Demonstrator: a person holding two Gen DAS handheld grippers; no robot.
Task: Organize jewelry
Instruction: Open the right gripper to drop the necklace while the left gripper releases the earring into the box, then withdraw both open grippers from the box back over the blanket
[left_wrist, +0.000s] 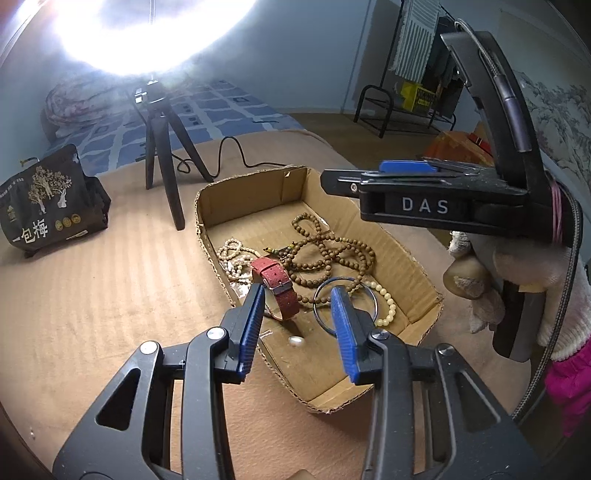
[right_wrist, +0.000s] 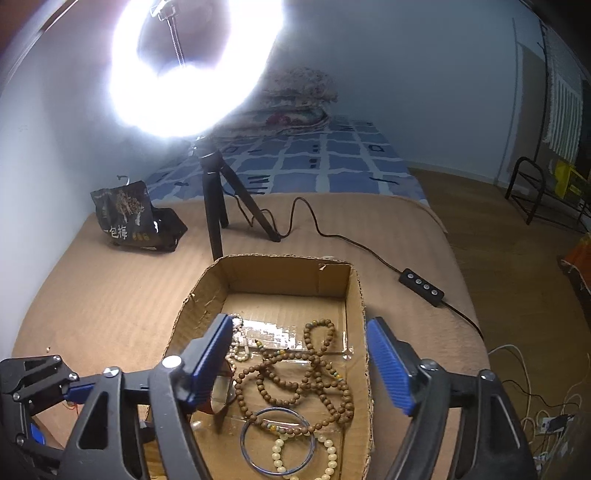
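Cardboard box (right_wrist: 354, 332) holds the jewelry just ahead of both gaping, empty jaws: left hand-held gripper (left_wrist: 299, 325), right hand-held gripper (right_wrist: 301, 365). Pinch one piece only, judging by the tangle: knobbly wooden beads (right_wrist: 321, 373), smooth metal bangle (right_wrist: 277, 443), rough red watch strap (left_wrist: 277, 284).

**Where I've got room around the box**

Top of the cardboard box (right_wrist: 356, 291) is wide open, so my tongs can drop straight in. The far half of its floor is bare; the near half is cluttered with the brown bead strand (right_wrist: 314, 373), metal bangle (right_wrist: 277, 443), cream bracelet (right_wrist: 325, 458) and red watch strap (left_wrist: 275, 282). Behind the box the tripod (right_wrist: 218, 221) legs and its cable (right_wrist: 332, 236) with the switch (right_wrist: 421, 286) get in the way. The black bag (right_wrist: 129, 221) sits far left, and the brown bed cover (left_wrist: 110, 295) left of the box is clear.
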